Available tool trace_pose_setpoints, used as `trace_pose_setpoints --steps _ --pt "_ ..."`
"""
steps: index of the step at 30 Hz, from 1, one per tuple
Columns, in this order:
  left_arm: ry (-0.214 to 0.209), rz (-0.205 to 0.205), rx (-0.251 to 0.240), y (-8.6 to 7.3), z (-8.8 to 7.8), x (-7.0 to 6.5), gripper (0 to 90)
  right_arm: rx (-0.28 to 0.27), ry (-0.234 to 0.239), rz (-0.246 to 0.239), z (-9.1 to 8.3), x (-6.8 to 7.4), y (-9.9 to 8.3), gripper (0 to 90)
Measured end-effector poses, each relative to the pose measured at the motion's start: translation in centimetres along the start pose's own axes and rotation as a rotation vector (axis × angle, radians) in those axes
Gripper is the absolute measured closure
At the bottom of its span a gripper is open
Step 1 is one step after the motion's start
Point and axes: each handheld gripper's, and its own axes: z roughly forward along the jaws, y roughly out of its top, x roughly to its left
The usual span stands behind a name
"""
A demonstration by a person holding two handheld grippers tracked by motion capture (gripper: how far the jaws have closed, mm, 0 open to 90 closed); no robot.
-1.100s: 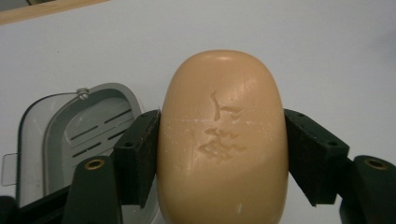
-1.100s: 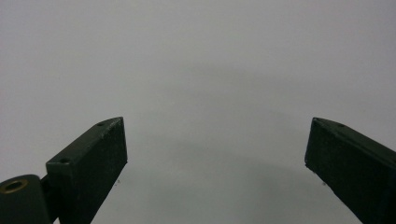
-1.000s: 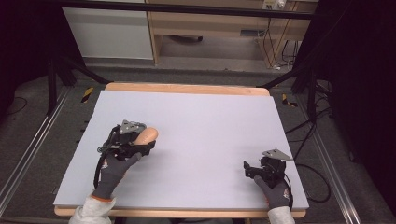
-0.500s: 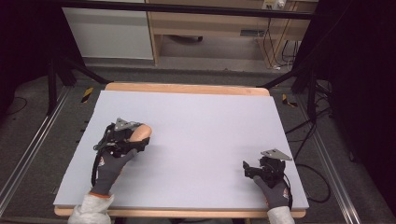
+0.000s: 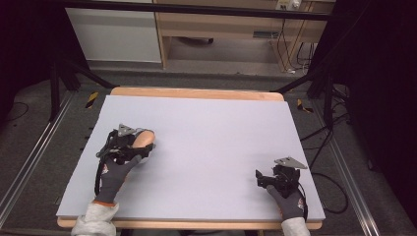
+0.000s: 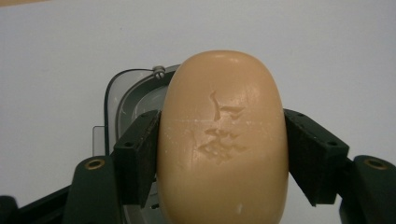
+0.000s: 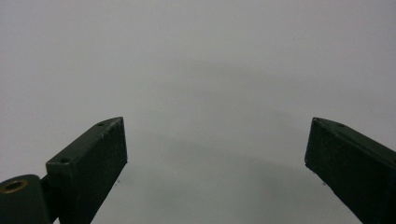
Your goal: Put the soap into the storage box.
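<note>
A tan oval bar of soap [image 6: 223, 140] with a stamped mark on top sits between the jaws of my left gripper [image 6: 223, 154], which is shut on its two long sides. In the high view that soap [image 5: 144, 137] and the left gripper [image 5: 134, 146] are over the left part of the pale grey table top [image 5: 211, 132]. A dark grey rounded piece [image 6: 133, 100] with a small screw shows behind the soap; what it is cannot be told. My right gripper [image 5: 259, 177] rests near the front right corner. Its jaws [image 7: 215, 140] are open and hold nothing.
A wooden rim [image 5: 196, 93] edges the table at the back. Dark frame bars [image 5: 74, 73] and cables [image 5: 324, 147] lie on the floor around it, and a wooden cabinet [image 5: 221, 29] stands beyond.
My left gripper has carried the soap a little to the left and slightly farther back. The right gripper has stayed where it was.
</note>
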Motion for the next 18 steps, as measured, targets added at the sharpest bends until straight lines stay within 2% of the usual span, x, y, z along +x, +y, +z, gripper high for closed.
trace_pose_setpoints --steps 18 --pt "0.039 -0.013 0.029 -0.55 0.92 0.80 31.6 0.003 0.000 0.001 0.08 0.02 -0.01 5.9"
